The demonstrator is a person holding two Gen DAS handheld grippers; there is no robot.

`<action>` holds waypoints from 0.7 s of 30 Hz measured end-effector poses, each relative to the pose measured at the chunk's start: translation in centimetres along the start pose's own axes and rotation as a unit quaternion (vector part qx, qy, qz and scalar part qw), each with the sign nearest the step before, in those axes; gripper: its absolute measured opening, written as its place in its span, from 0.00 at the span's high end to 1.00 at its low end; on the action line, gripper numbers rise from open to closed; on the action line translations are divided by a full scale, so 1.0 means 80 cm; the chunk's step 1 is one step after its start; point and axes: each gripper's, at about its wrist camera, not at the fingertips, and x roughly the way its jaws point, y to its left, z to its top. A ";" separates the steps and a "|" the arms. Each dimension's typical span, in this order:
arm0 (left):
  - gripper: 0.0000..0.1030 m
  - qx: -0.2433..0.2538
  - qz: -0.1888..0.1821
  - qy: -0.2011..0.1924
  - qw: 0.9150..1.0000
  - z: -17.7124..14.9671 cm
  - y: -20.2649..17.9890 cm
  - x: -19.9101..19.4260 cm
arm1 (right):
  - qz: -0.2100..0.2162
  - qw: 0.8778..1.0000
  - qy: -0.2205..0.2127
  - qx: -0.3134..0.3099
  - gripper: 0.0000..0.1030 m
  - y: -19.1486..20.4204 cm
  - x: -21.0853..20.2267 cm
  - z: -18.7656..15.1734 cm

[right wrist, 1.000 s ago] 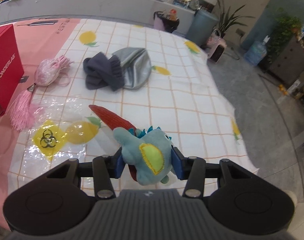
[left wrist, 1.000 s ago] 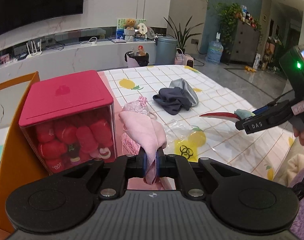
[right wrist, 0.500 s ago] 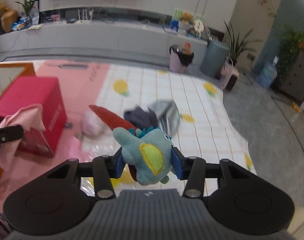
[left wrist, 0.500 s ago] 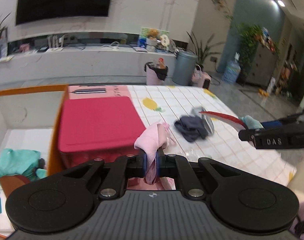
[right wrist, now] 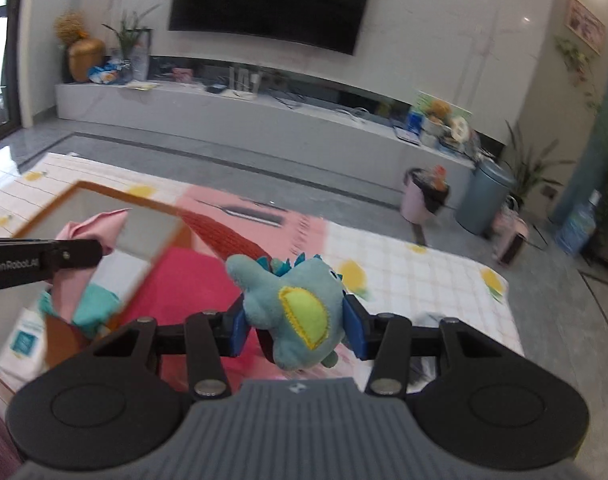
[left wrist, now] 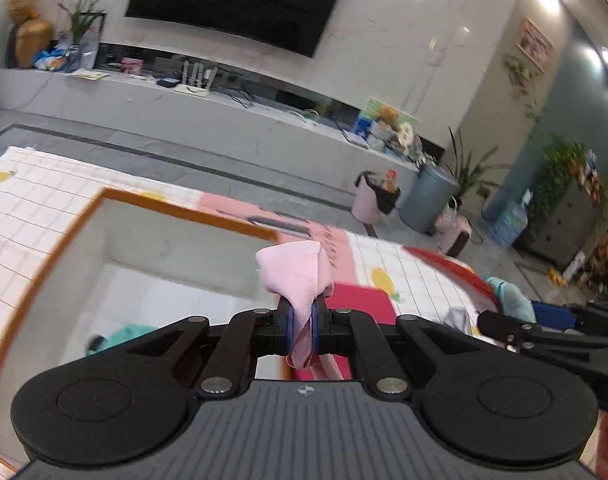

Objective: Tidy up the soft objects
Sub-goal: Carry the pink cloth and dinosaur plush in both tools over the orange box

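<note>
Both claws have lifted from over the bench toward the orange-rimmed box (left wrist: 152, 200). Pink cloth (left wrist: 300, 276) pinched in left claw (left wrist: 302, 328), above box's open white interior. Teal plush toy (right wrist: 296, 312) clamped in right claw (right wrist: 296, 330), over red lidded case (right wrist: 184, 284) beside box. Teal item (left wrist: 124, 334) inside box.

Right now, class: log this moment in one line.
left hand-held gripper: shut on pink cloth | right hand-held gripper: shut on plush toy | orange-rimmed box: open

Left gripper (left wrist: 302, 326) clamps pink cloth (left wrist: 298, 276); orange-rimmed box (left wrist: 152, 204) below
</note>
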 end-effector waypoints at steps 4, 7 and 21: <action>0.92 -0.009 0.034 -0.006 0.999 0.015 0.034 -0.001 | 0.030 1.000 -0.009 0.000 0.54 0.043 0.015 0.026; 0.92 -0.013 0.049 0.006 0.999 0.022 0.060 0.009 | 0.067 0.998 -0.004 0.000 0.54 0.072 0.036 0.043; 0.92 -0.021 0.143 0.130 0.981 0.008 0.122 0.082 | 0.130 0.987 0.064 -0.069 0.53 0.170 0.151 0.069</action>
